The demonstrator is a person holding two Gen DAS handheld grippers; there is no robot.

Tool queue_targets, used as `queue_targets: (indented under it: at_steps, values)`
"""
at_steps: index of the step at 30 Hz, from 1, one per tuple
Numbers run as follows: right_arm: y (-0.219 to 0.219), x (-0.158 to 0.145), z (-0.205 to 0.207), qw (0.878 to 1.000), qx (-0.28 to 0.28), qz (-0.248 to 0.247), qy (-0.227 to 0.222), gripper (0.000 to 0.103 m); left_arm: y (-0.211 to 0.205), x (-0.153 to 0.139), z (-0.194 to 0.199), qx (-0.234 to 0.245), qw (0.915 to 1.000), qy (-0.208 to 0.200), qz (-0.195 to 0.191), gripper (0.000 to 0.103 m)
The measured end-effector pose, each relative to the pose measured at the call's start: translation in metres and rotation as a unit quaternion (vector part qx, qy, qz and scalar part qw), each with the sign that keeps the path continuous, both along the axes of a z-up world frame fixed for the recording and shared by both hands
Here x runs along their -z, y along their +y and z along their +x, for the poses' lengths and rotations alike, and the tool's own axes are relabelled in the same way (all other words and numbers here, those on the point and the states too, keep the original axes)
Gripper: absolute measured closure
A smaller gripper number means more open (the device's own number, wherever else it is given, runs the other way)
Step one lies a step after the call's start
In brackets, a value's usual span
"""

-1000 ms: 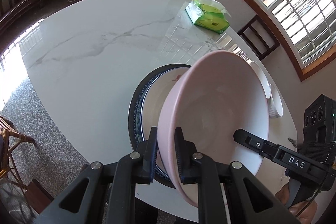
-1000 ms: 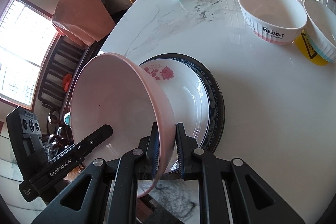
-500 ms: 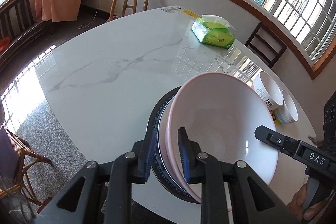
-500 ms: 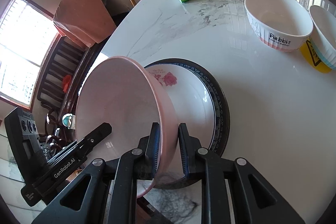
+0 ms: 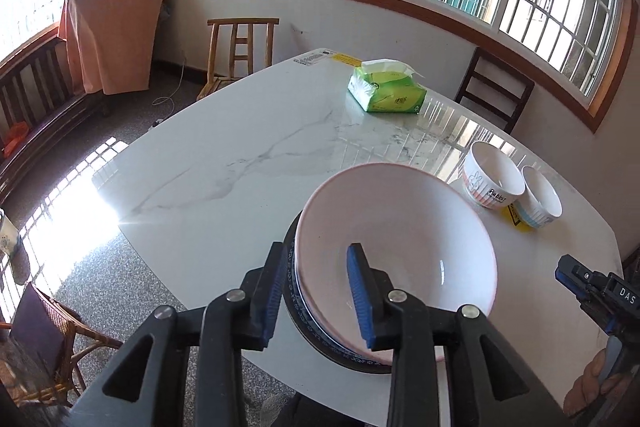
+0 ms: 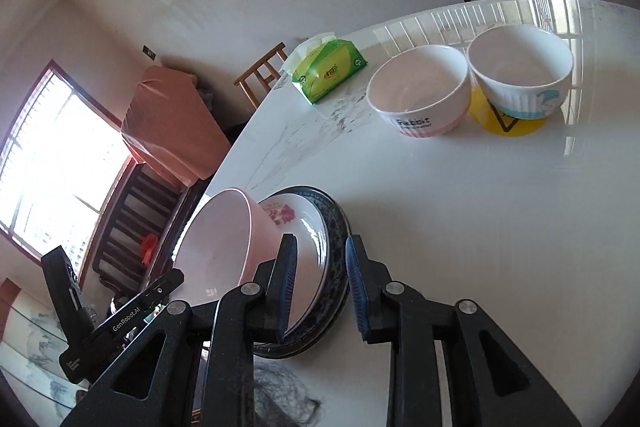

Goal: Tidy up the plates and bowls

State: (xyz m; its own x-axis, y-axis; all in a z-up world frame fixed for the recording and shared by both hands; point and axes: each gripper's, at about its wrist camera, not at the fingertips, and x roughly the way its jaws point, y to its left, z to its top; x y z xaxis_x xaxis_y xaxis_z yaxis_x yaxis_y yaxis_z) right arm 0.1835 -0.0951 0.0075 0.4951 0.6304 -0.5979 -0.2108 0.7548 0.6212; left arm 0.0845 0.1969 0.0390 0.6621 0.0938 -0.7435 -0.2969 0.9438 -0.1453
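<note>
A wide pink bowl (image 5: 400, 239) rests, a little tilted, in a white rose-patterned plate (image 6: 304, 239) stacked on a dark blue-rimmed plate (image 5: 304, 323) near the table's front edge. My left gripper (image 5: 318, 291) straddles the bowl's near rim. Its jaws are opening and the pads stand off the rim. My right gripper (image 6: 320, 283) is also opening. The stacked plates' edge lies between its fingers untouched, and the pink bowl (image 6: 224, 247) sits just left of them. Farther back stand a white "Rabbit" bowl (image 6: 418, 91) and a blue-banded white bowl (image 6: 520, 71).
The marble table (image 5: 240, 163) also carries a green tissue pack (image 5: 386, 93) at the far side and a yellow sticker (image 6: 508, 123) under the blue-banded bowl. Wooden chairs stand beyond the far edge. The other gripper (image 5: 592, 291) shows at the right edge.
Both grippers let go of the pink bowl's rim and drew back. The bowl settled lower into the plates. The right gripper shifted right, so the plates' edge is now between its fingers.
</note>
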Motion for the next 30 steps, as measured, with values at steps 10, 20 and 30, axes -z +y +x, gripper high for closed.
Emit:
queue_targets:
  at_steps: [10, 20, 30]
  values:
    - [-0.051, 0.013, 0.002, 0.999, 0.046, 0.02, 0.02, 0.078, -0.046, -0.019, 0.023, 0.061, 0.9977, 0.027, 0.002, 0.064]
    - [-0.034, 0.016, -0.001, 0.997, -0.013, 0.066, 0.042, 0.076, 0.023, -0.021, 0.034, -0.067, 0.9974, 0.016, 0.024, 0.059]
    - [0.085, -0.005, 0.032, 0.993, -0.106, -0.022, 0.046, 0.047, 0.05, 0.03, 0.061, -0.053, 0.9952, 0.082, 0.012, 0.059]
